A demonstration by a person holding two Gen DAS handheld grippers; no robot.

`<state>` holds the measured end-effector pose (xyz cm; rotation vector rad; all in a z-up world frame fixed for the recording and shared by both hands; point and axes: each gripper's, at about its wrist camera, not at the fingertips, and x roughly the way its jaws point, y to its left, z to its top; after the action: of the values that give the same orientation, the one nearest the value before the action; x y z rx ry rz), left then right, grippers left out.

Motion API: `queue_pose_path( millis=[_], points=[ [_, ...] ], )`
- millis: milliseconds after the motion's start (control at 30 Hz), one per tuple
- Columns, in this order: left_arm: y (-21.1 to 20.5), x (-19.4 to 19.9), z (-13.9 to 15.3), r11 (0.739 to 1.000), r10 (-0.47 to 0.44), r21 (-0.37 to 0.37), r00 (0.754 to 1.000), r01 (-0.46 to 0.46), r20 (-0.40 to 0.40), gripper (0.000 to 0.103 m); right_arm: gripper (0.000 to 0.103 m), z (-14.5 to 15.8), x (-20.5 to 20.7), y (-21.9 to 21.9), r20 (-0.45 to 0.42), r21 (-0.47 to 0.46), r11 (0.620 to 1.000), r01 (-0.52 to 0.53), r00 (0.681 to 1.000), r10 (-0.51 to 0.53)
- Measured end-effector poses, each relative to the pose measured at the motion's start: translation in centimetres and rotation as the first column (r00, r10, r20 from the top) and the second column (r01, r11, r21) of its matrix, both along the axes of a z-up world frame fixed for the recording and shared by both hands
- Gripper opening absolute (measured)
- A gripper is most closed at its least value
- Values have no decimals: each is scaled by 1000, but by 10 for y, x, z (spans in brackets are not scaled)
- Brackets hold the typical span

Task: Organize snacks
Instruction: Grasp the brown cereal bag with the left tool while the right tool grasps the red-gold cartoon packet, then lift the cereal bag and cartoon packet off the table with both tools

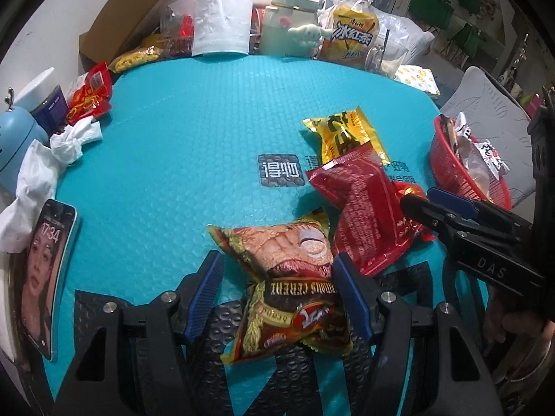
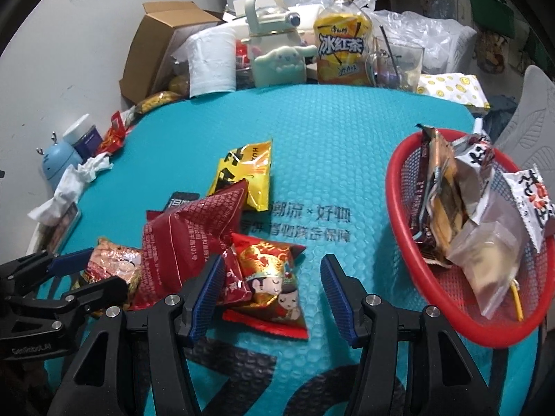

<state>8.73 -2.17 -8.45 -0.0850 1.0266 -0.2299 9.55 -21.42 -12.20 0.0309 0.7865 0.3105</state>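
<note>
On the teal bubble mat [image 1: 180, 159], my left gripper [image 1: 279, 287] is open, its blue pads on either side of a brown-and-yellow cereal pack [image 1: 295, 319]. A second, similar pack [image 1: 277, 246] lies just beyond it. My right gripper [image 2: 272, 294] is open over a red pack with cartoon figures [image 2: 274, 277]; its left pad is against the pack and its right pad stands clear. A dark red pack [image 2: 194, 228] and a yellow pack [image 2: 246, 176] lie behind. The red mesh basket [image 2: 485, 336] at the right holds several snack packs. The left wrist view shows the right gripper [image 1: 416, 197] beside the dark red pack [image 1: 364, 208].
A phone [image 1: 48, 277] and crumpled tissues [image 1: 69, 138] lie along the mat's left edge. At the back stand a paper roll [image 1: 222, 24], a pale jug [image 1: 291, 24], an iced tea bottle [image 1: 350, 31], a glass [image 2: 399, 62] and a cardboard box [image 1: 138, 17]. The left gripper [image 2: 104, 274] is close on my right gripper's left.
</note>
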Motion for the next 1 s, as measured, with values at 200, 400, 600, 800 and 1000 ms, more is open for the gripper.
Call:
queue_pose_path(
  millis=[200,400,600,800,1000],
  points=[
    [0,5,-8,1000,-9,-26,1000,8,-26,65,54,-5,8,0,-10,1,1000,-7,1000,7],
    [-4,4,-12,1000,-19,-14,1000,19,-19,65,44,-14,11,6,-30,-45,999,-20,999,19],
    [-3,-2,-10,1000,-30,-3,1000,30,4,62,42,-14,5,3,-20,-37,999,-11,1000,10],
    [-7,-12,-7,998,-57,13,998,57,22,56,42,-15,-9,2,-21,-45,999,-19,1000,19],
    [-8,-24,-6,997,-77,-5,997,77,17,54,42,-16,-26,0,-28,-36,999,-34,999,33]
  ],
)
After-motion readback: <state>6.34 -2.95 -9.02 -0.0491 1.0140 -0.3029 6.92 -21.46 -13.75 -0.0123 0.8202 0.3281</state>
